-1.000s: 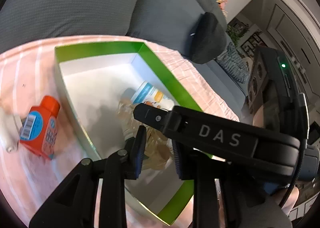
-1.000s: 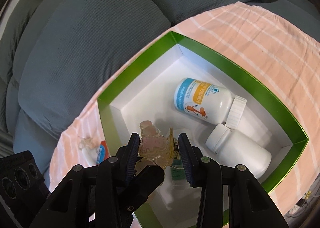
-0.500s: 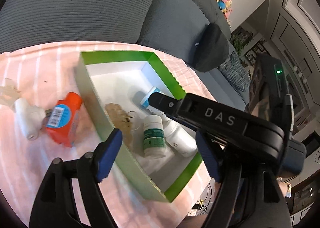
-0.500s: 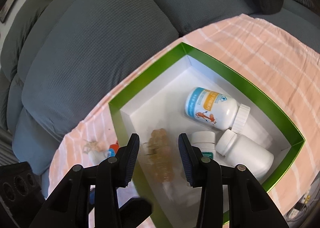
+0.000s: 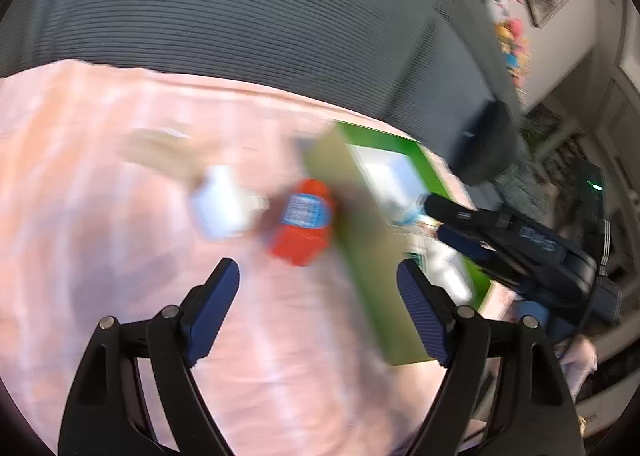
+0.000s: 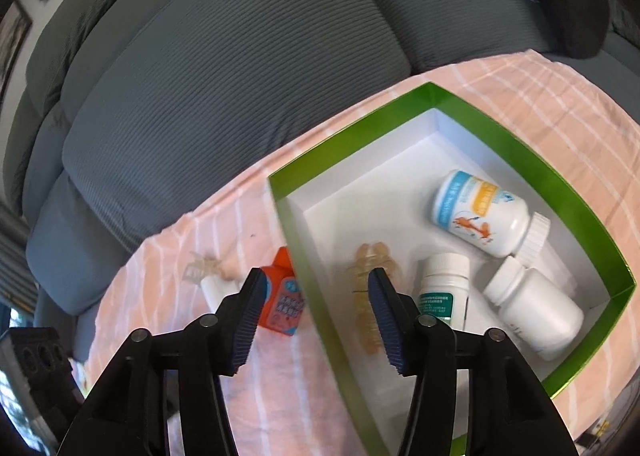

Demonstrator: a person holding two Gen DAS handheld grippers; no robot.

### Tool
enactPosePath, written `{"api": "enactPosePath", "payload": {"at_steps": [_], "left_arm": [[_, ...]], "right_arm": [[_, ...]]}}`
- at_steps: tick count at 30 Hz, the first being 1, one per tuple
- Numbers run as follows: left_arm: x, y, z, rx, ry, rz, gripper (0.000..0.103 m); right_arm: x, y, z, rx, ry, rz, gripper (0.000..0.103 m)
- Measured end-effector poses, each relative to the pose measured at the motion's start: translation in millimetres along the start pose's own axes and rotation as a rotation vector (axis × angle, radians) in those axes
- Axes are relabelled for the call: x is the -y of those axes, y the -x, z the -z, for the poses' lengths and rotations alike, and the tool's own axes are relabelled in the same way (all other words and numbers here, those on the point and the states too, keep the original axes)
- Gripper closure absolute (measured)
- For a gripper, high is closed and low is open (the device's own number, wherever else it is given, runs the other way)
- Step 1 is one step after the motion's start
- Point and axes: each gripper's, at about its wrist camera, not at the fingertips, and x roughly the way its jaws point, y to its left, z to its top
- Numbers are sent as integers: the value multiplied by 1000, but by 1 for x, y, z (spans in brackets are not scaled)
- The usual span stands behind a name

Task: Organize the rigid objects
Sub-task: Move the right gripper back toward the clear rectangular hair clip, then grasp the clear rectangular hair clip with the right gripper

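Observation:
A green-walled box with a white floor sits on a pink striped cloth. In it lie an amber hair clip, a white bottle with a blue-orange label, a small green-labelled bottle and a plain white bottle. Left of the box lie an orange bottle, a white item and a clear hair clip. My right gripper is open and empty above the box's left wall. My left gripper is open and empty above the cloth, just short of the orange bottle; that view is blurred.
A grey sofa runs behind the cloth-covered surface. The box's near wall rises right of the left gripper. The right gripper's body hangs over the box in the left wrist view. Bare cloth lies to the left.
The right gripper let go of the amber hair clip, which now lies in the box, and drew back. The left gripper opened wide and swung left toward the orange bottle.

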Motion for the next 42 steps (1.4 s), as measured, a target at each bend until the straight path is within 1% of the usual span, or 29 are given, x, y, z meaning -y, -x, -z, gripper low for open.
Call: {"api": "enactPosePath", "payload": {"at_steps": [1,3,5,7,9,11,12,14,16,19,23,25,27,28,29,30,31,35,38,40,42], "left_arm": [[-7,5,1,4,1,-25,21],[-19,12,3,-3,-2,-64,20],[-31,19,4,-10,-7,-88,20],[-47,28,8,9,-3,-99,20],[-64,33,10,27,32,-122,20],[-77,32,10,7,84,-163,20],[-79,33,10,4,96,-171,20],[-82,37,8,27,110,-177,20],[-82,42,8,49,130,-179,20],[-82,47,7,58,145,-169,20],[-90,53,6,72,171,-194,20],[-97,55,5,68,202,-201,20],[-106,58,4,67,252,-182,20],[-110,60,3,68,273,-169,20],[-113,61,3,69,292,-155,20],[-115,63,3,74,308,-141,20],[-116,65,2,77,316,-138,20],[-119,71,1,91,339,-154,20],[-121,73,2,91,351,-140,20],[-122,74,2,91,352,-143,20],[-123,73,2,88,355,-147,20]], "right_arm": [[-4,-1,1,-1,12,-2,40],[-12,-2,5,-7,34,-17,40],[-21,-4,8,-15,58,-37,40],[-31,-6,12,-20,88,-47,39],[-43,-12,16,-36,140,-45,37],[-54,-23,22,-69,181,-45,36],[-57,-26,24,-82,187,-50,36],[-67,-36,25,-111,209,-69,36],[-77,-44,26,-115,238,-71,36],[-95,-59,27,-137,290,-47,36],[-124,-84,24,-195,343,-72,36],[-140,-99,24,-220,371,-79,36],[-154,-117,23,-257,400,-78,36],[-158,-126,23,-272,407,-60,36],[-163,-134,23,-265,423,-28,36],[-170,-137,23,-238,454,9,36],[-175,-142,24,-237,479,32,36],[-190,-159,21,-292,514,16,36],[-199,-174,20,-306,554,20,36],[-200,-189,22,-322,575,62,36],[-196,-199,23,-340,568,91,36]]}}
